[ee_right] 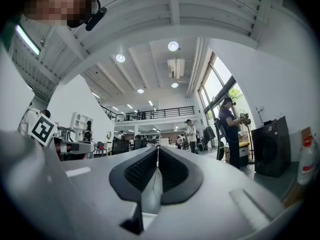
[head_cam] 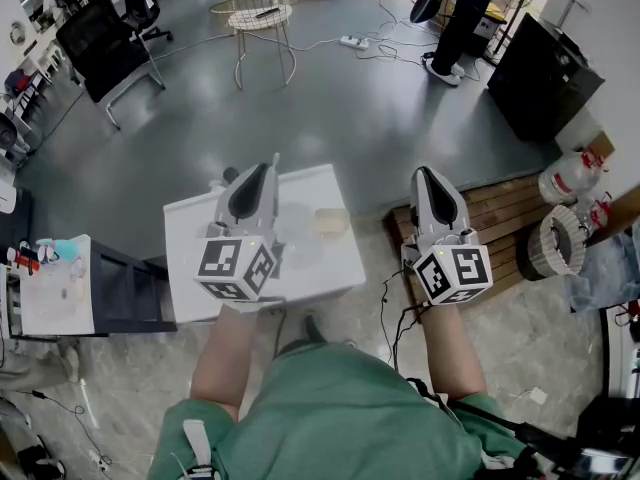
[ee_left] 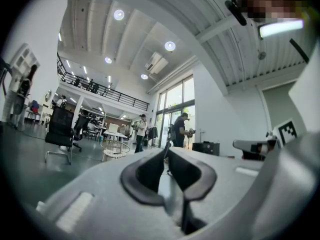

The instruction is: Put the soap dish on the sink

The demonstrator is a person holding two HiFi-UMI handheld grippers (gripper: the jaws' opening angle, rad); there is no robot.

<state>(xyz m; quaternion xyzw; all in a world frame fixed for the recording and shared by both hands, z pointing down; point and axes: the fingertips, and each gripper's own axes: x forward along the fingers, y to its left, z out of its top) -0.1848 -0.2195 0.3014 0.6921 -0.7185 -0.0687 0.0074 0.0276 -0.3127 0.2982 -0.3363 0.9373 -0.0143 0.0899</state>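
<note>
In the head view a pale cream soap dish (head_cam: pixel 331 221) lies on the right part of a white sink unit (head_cam: pixel 186 236) in front of me. My left gripper (head_cam: pixel 274 162) is held over the unit's left half, left of the dish, pointing away from me, its jaws together and empty. My right gripper (head_cam: pixel 419 172) hovers right of the unit, over the floor and a wooden pallet, also shut and empty. The left gripper view shows its jaws (ee_left: pixel 166 151) meeting at the tip against the hall. In the right gripper view the closed jaws (ee_right: pixel 158 148) likewise point out into the room.
A wooden pallet (head_cam: pixel 512 218) lies right of the unit, with bottles (head_cam: pixel 571 173) and a black cabinet (head_cam: pixel 545 68) beyond. A low side shelf (head_cam: pixel 56 286) with small items stands at the left. Farther off are a wire stool (head_cam: pixel 258 15), a black chair (head_cam: pixel 100 48) and a standing person (head_cam: pixel 466 18).
</note>
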